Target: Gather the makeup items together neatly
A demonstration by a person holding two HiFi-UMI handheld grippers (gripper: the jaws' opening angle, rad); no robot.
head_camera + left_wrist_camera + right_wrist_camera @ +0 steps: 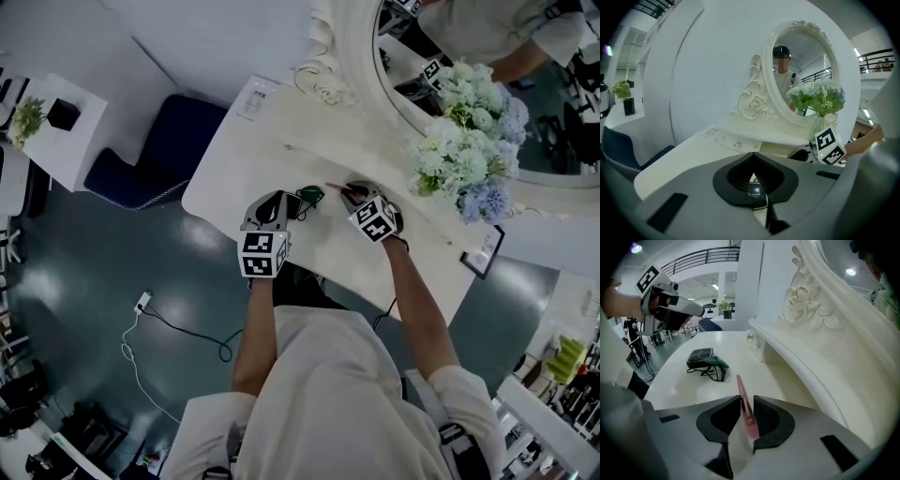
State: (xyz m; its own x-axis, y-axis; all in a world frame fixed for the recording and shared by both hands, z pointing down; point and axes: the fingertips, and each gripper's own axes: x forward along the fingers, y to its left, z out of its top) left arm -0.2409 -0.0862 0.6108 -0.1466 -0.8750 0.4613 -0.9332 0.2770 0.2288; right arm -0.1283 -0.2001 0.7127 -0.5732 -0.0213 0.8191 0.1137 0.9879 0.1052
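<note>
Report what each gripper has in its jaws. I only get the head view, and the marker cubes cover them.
Observer: The right gripper is shut on a slim pink stick that juts out ahead of the jaws.
Operator: Now the left.
Observer: The left gripper is shut on a small dark item with pale print; I cannot tell what kind it is.
Operator: Name what lies beyond the pink stick.
Observer: A flat black case lies on the table, apart from the stick's tip, with a green item beside it.
</note>
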